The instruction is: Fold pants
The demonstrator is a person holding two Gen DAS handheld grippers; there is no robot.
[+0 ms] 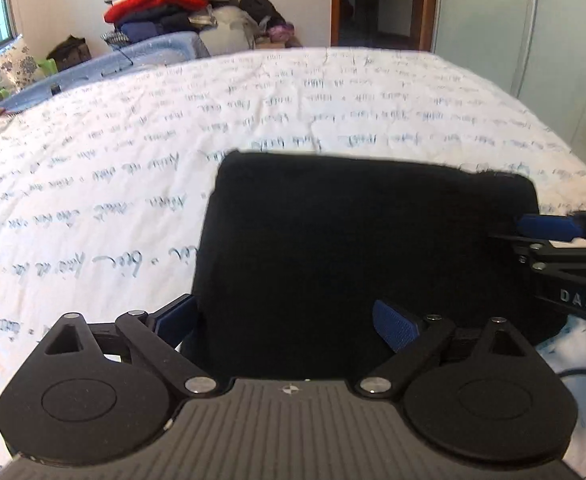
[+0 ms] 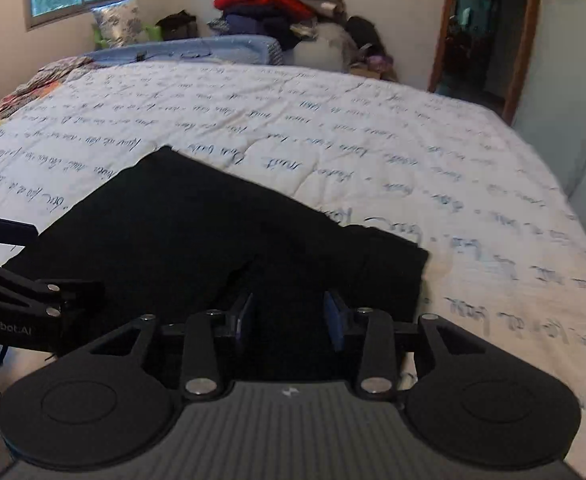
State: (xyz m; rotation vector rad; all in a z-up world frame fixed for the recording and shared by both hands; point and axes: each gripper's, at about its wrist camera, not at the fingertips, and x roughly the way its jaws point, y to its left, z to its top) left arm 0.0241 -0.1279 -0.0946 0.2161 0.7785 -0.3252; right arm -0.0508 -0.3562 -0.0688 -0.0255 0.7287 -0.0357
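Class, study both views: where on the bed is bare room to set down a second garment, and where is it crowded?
Bare quilt lies beyond the black pants, toward the doorway, and on their left. It is crowded at the near edge, where the left hand-held gripper and right hand-held gripper meet the pants, and around the clothes pile.

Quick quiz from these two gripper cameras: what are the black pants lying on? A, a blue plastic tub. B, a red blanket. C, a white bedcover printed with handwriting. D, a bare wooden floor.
C: the folded black pants lie flat on the white bedcover printed with rows of cursive script, and the right wrist view shows the same.
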